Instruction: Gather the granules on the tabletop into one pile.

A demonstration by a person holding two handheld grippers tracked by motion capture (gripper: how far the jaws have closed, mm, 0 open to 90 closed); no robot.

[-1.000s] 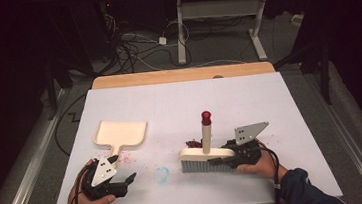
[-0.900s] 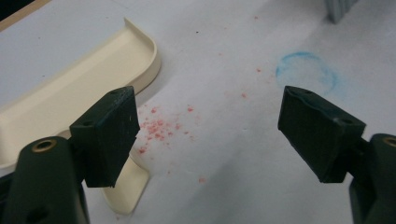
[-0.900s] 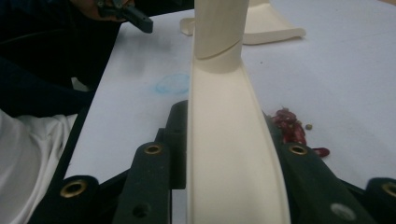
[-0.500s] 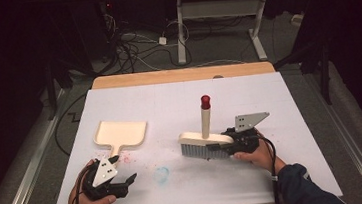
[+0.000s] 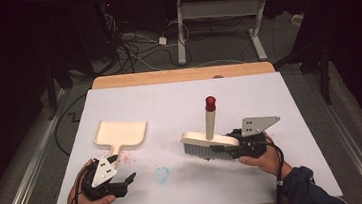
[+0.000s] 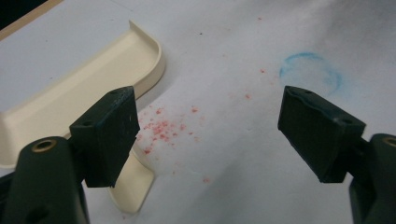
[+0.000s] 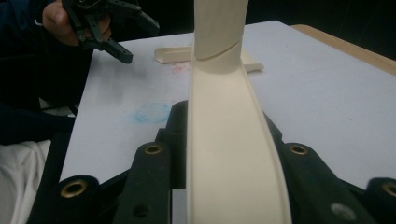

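- The right hand-held gripper pinches the brush by one end of its head; in the right gripper view the cream back of the head runs straight out between the jaws.
- The brush sits right of centre on the tabletop, bristles down, just above or touching it; contact cannot be confirmed.
- Long axis of the head: left-right across the tabletop, free end toward the crumbs. The red-tipped handle stands upright.
- This hold likely suits a sideways sweep toward the dustpan.
- The dustpan lies flat at the left, its handle toward the person.
- The left hand-held gripper is spread and empty, just short of the dustpan handle, probably to steady it.
- Red crumbs lie beside that handle; a blue ring mark lies nearby.
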